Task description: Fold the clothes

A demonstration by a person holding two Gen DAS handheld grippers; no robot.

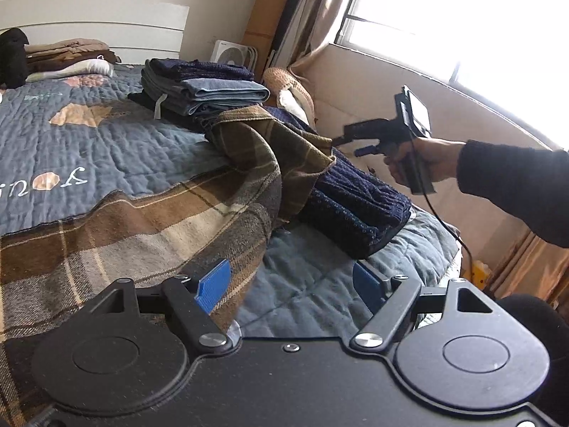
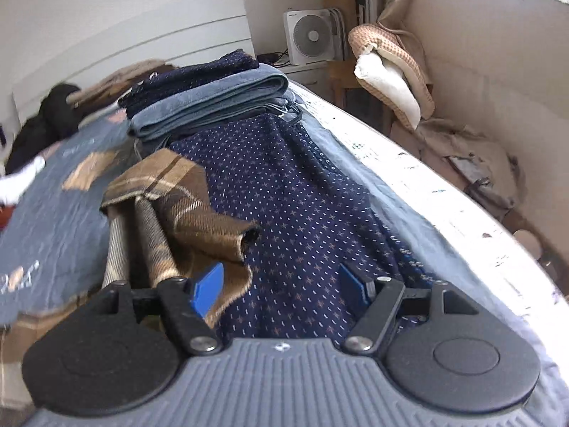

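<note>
Brown plaid cloth (image 1: 117, 227) lies spread on bed (image 1: 92, 149), far corner draped over dark dotted garment (image 2: 284, 192). Left hand-held gripper (image 1: 291, 284) with jaws apart, holding nothing. Right hand-held gripper (image 2: 281, 284) also spread wide, empty, plaid corner (image 2: 199, 213) just beside left finger. Folded stack (image 2: 213, 99) behind. Judgement: fold of plaid in hand; next move needs firm pinch on corner.

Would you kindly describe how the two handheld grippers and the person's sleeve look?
The left gripper has a black body with round discs, silver screws and blue pads. The right gripper has a ribbed grey body, black linkages and blue pads; seen from outside it is a black pistol-grip tool trailing a black cable. The sleeve is dark.
</note>
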